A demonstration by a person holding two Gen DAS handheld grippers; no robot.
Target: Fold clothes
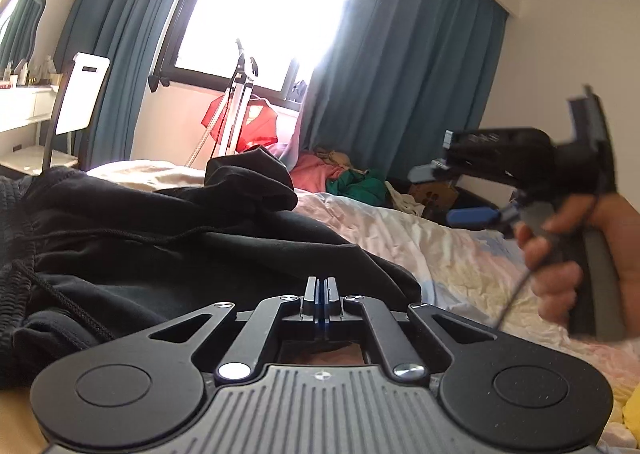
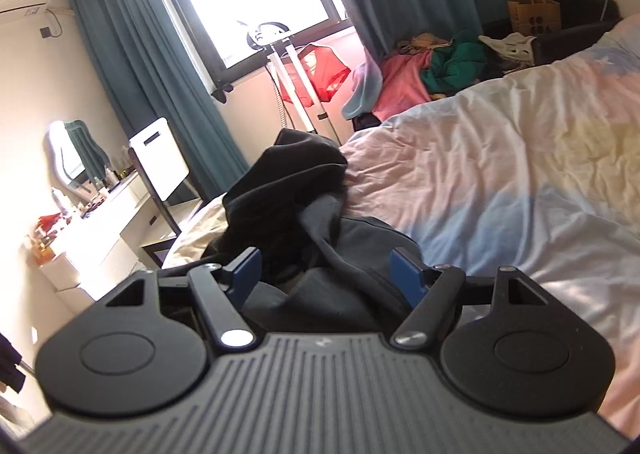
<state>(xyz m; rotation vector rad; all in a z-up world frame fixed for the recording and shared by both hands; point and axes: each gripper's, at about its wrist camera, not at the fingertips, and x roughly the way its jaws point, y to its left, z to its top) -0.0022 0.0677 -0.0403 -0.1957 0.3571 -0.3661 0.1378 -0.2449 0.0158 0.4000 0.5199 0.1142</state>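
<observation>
Behind the bed [image 2: 520, 158] you have teal curtains [image 1: 400, 54] flanking a bright window [image 1: 260, 2]. On your left, the black garment [image 1: 160, 238] lies bunched on the pale quilt, drawstring loose. Your left gripper [image 1: 320, 288] sits just before it, jaws pressed together on nothing. Further right, your right gripper [image 2: 328, 272] has its blue pads spread wide, clear of the cloth beneath.

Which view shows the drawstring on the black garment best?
The left wrist view: the drawstring trails across the black garment beside its ribbed waistband. The right wrist view shows only bunched dark cloth on the bed; no cord is visible there.
</observation>
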